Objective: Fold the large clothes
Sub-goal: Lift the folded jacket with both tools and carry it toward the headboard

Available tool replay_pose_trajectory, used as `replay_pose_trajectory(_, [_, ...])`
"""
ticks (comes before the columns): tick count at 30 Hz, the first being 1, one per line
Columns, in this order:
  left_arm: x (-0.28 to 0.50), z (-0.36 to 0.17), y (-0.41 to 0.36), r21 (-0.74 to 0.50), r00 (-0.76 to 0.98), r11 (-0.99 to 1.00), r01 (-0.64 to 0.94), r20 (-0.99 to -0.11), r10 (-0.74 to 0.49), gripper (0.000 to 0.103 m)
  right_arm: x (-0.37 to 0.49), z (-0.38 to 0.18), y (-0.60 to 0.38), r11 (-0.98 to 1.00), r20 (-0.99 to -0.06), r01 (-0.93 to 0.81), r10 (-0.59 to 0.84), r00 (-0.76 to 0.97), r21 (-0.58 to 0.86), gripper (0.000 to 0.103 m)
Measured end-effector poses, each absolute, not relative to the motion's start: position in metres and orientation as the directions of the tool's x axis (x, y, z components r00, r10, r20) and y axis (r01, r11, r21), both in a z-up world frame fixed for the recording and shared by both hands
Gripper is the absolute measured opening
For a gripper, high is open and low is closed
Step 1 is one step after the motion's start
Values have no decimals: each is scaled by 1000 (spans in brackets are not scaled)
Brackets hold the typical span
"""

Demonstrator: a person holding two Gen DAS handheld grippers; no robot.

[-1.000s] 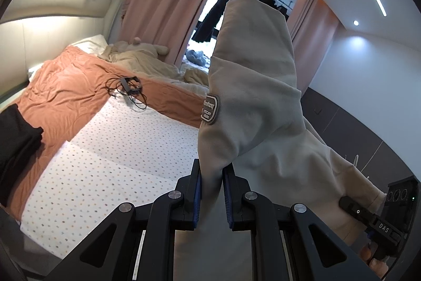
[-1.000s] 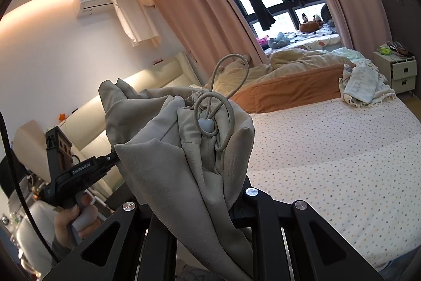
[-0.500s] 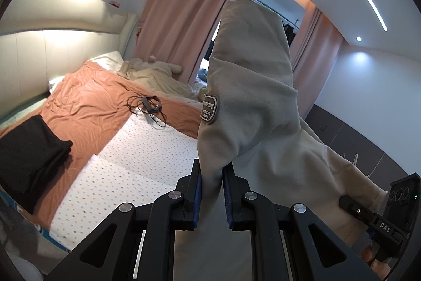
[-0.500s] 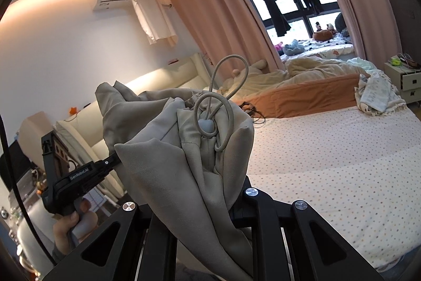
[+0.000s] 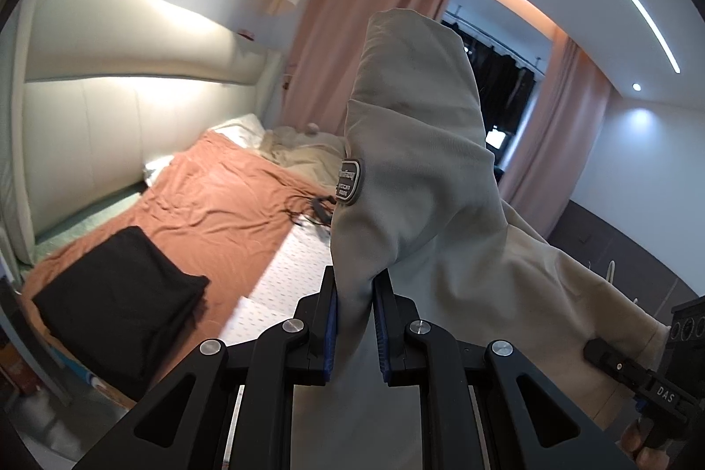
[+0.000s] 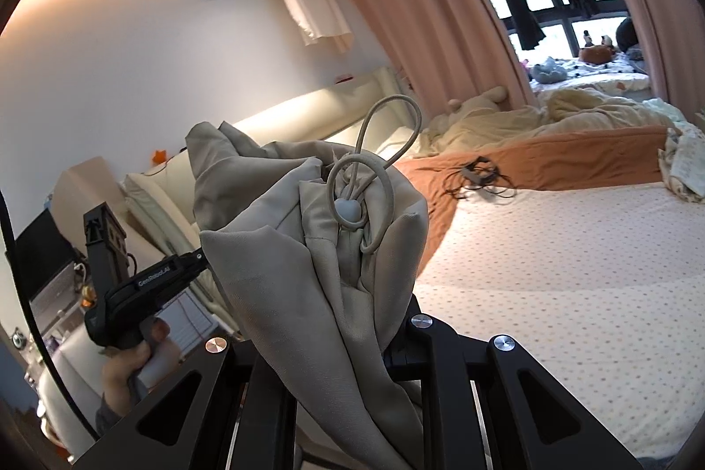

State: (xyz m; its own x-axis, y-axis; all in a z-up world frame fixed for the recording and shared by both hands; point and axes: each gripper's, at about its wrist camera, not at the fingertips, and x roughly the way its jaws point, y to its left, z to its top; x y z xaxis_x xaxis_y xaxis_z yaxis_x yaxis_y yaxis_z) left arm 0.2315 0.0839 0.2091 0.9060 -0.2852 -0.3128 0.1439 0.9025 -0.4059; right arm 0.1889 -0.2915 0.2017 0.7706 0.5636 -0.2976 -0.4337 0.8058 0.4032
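**A:** What does the left wrist view show?

**B:** The left gripper (image 5: 356,316) is pinching a fold of the beige jacket (image 5: 423,179), blue pads pressed against the cloth on both sides. The jacket is held up in the air above the bed (image 5: 282,276), rising to a rounded peak, with a dark oval patch (image 5: 349,181) on its left face. The cloth runs off to the right, where the right gripper (image 5: 634,371) shows at the frame's edge, right against the jacket's far end. On the bed, a folded black garment (image 5: 128,294) lies on the orange sheet (image 5: 220,205) near the bed's near left corner, and a black cable (image 5: 319,208) lies further along.

**A:** And the right wrist view?

**B:** The right gripper (image 6: 348,342) is closed on a bunched part of the same jacket (image 6: 317,258); the cloth covers its fingertips, but the bundle stands up out of the pinch. A beige drawcord (image 6: 379,170) loops up from a grey toggle (image 6: 348,210) on top. To the left, the left gripper (image 6: 194,263) meets the jacket's other end, held in the person's hand (image 6: 132,360). Behind, the dotted sheet (image 6: 573,272) covers the bed's near part, and crumpled cream bedding (image 6: 551,117) lies at the far end.
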Motion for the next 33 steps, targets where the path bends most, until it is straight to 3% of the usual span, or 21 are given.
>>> replay_pose_trajectory(19, [254, 224, 249, -386, 940, 910, -155, -342, 15, 14, 259, 206, -65, 621, -337, -718, 780, 527, 315, 15])
replay_pose_trajectory(33, [299, 192, 364, -418, 917, 866, -274, -384, 105, 14, 318, 170, 72, 505, -380, -784, 847, 371, 360, 15])
